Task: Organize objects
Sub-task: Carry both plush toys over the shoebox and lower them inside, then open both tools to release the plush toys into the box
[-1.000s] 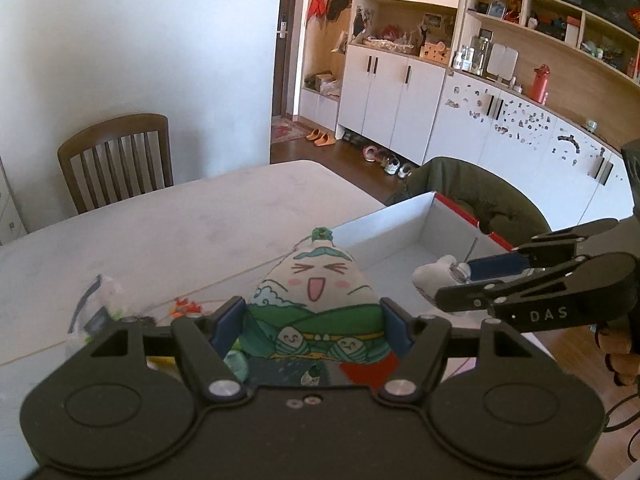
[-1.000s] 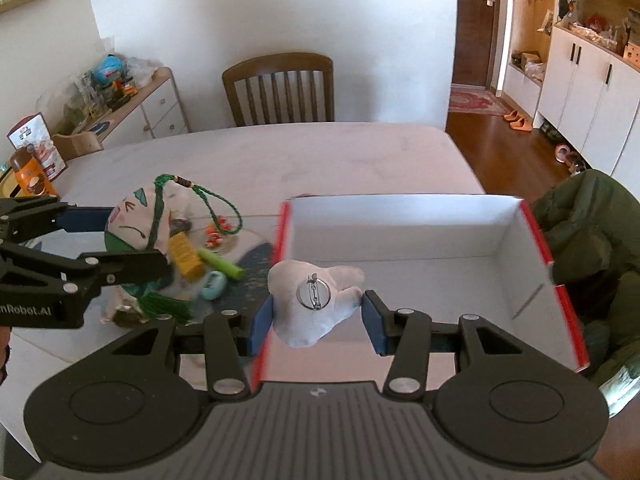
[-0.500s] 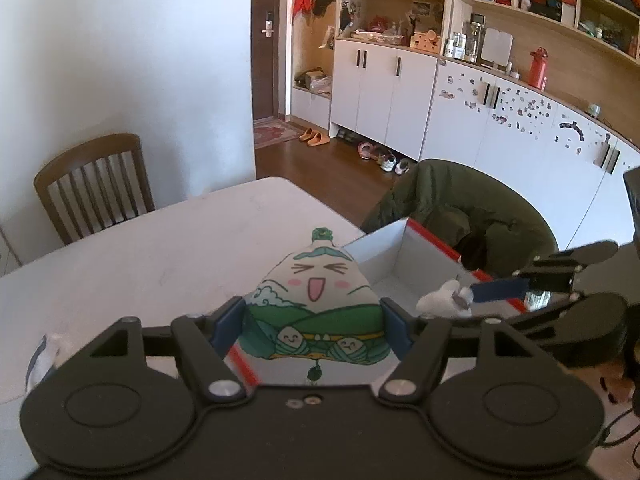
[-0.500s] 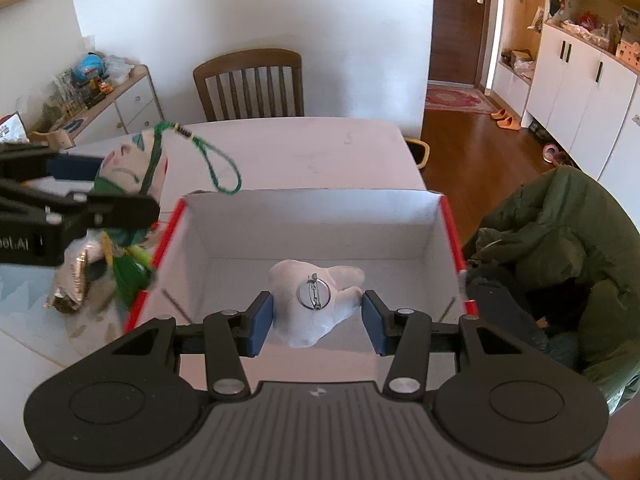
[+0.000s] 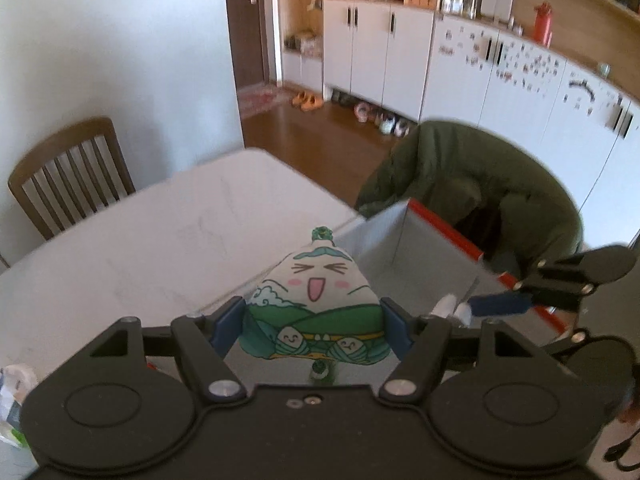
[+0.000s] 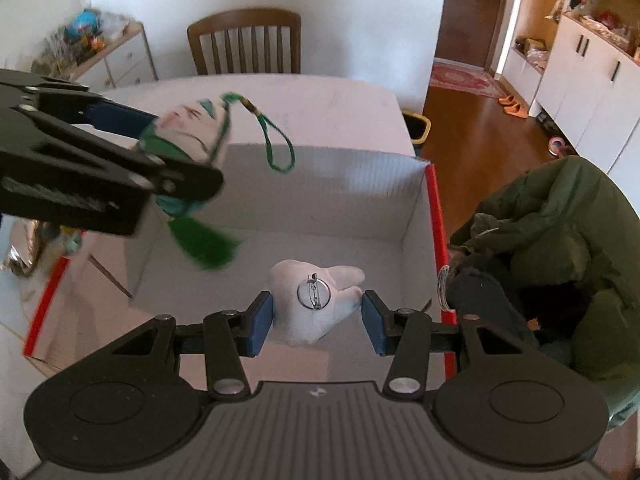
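L gripper (image 5: 314,322): fingers clamped on both sides of the zongzi plush (image 5: 316,300), held up in the air above the box's near-left part; in R wrist view the same gripper (image 6: 182,160) comes in from the left, over the box's left wall.
Zongzi plush: white w/ smiling face, green lower half; green cord loop (image 6: 276,148) hangs off its top, green tassel (image 6: 204,246) dangles below, both over the box interior. Blurred in R view.
R gripper (image 6: 316,320): fingers apart, blue pads on either side of the tooth plush (image 6: 316,304); left pad looks just about touching it, gap at the right pad. Can't tell if plush rests on box floor or is pinched. In L wrist view R gripper (image 5: 460,312) reaches in from the right across the red rim.
Tooth plush: white, round metal pin clasp (image 6: 314,294) on its face, inside the box, near side.
Box (image 6: 434,216): open, white inside, red top edges, sits at the table's corner.
Table (image 5: 160,240): white, mostly bare beyond the box; some small clutter (image 6: 24,252) left of the box, too blurred to ID.
Surroundings: wooden chair (image 6: 244,42) at table's far side; green jacket (image 6: 560,248) draped just right of the box.
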`<state>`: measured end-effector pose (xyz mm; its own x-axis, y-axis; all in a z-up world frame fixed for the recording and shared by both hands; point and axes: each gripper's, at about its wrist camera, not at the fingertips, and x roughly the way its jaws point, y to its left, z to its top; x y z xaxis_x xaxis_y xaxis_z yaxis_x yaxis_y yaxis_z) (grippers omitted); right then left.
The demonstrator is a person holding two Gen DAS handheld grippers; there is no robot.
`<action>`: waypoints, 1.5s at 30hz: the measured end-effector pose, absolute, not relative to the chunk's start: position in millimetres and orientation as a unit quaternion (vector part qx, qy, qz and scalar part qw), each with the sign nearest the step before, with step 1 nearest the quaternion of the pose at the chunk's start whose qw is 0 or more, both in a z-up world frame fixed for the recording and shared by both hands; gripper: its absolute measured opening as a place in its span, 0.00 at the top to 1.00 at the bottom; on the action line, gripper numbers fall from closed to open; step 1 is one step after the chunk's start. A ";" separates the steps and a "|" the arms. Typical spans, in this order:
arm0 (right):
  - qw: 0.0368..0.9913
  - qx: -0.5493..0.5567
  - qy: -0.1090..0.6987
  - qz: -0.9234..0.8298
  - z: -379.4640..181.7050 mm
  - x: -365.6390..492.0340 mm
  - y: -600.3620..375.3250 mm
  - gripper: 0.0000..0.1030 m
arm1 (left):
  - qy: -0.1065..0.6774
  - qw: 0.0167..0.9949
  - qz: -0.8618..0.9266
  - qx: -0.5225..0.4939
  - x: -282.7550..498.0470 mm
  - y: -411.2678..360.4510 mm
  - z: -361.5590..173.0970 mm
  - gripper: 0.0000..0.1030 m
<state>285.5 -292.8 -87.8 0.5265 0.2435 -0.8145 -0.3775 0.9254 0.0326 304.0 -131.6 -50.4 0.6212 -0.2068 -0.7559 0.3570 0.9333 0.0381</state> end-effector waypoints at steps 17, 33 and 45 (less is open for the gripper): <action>0.822 -0.133 0.503 0.232 -126.7 311.5 -279.2 0.54 | 0.498 0.842 -0.161 0.130 337.3 -141.2 -128.1 0.31; 0.798 -0.136 0.541 0.229 -131.9 314.6 -273.8 0.52 | 0.553 0.809 -0.157 0.127 344.2 -138.6 -157.3 0.28; 0.807 -0.122 0.529 0.231 -123.0 314.4 -276.1 0.46 | 0.535 0.822 -0.156 0.119 326.8 -127.3 -144.1 0.18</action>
